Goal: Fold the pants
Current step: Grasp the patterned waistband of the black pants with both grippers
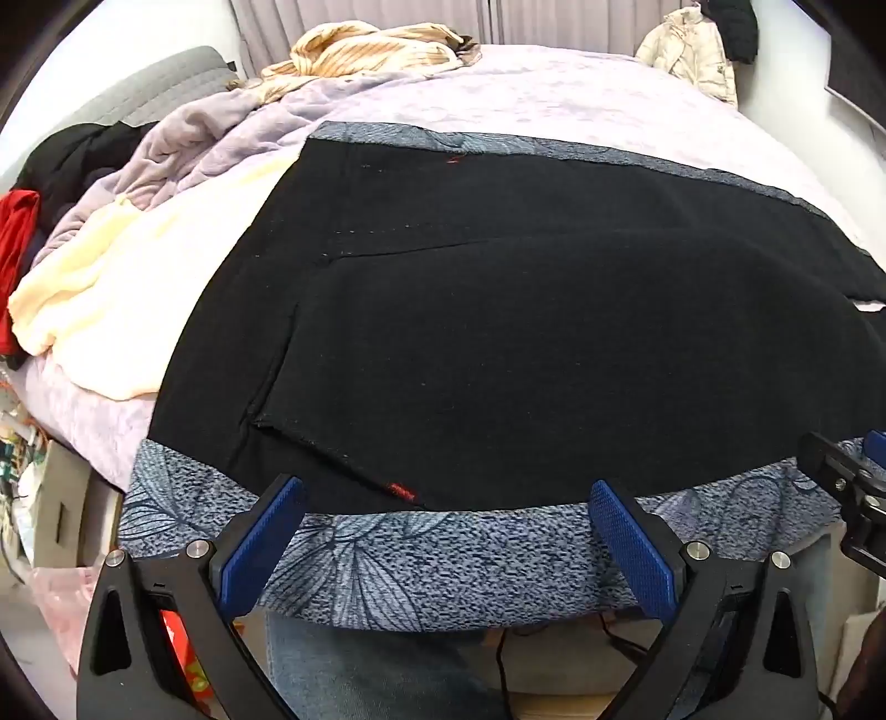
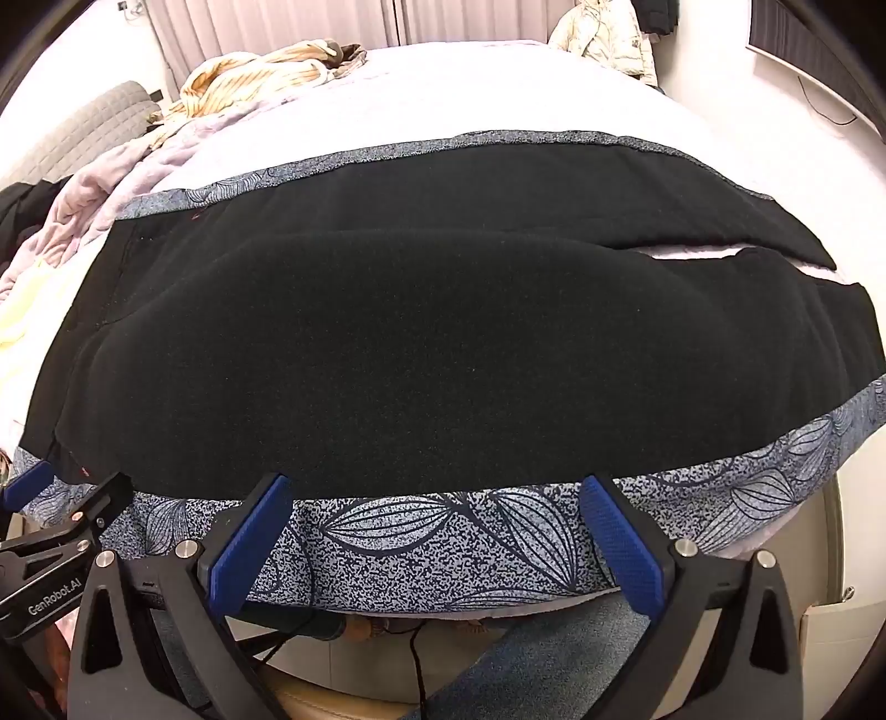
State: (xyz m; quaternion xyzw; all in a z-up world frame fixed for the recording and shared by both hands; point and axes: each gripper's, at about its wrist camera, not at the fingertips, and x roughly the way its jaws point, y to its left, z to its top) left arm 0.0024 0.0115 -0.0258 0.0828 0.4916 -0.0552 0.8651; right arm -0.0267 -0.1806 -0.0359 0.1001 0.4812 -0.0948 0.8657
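Note:
Black pants (image 1: 498,343) lie flat on a blue patterned cloth (image 1: 415,559) spread on the bed, waistband to the left, legs running to the right. In the right wrist view the pants (image 2: 387,354) show their two legs parting at the far right. My left gripper (image 1: 446,493) hovers open at the pants' near edge by the waist end, nothing between its blue pads (image 1: 260,548). My right gripper (image 2: 437,487) is open too, at the near edge further along the legs. Each gripper shows at the side of the other's view.
A lilac blanket (image 1: 183,144) and a cream one (image 1: 111,288) are bunched at the left. A striped garment (image 1: 365,50) lies at the bed's far end, a pale jacket (image 1: 692,50) at the far right. Red and black clothes (image 1: 22,232) pile at the left edge. Cables (image 2: 415,664) run on the floor.

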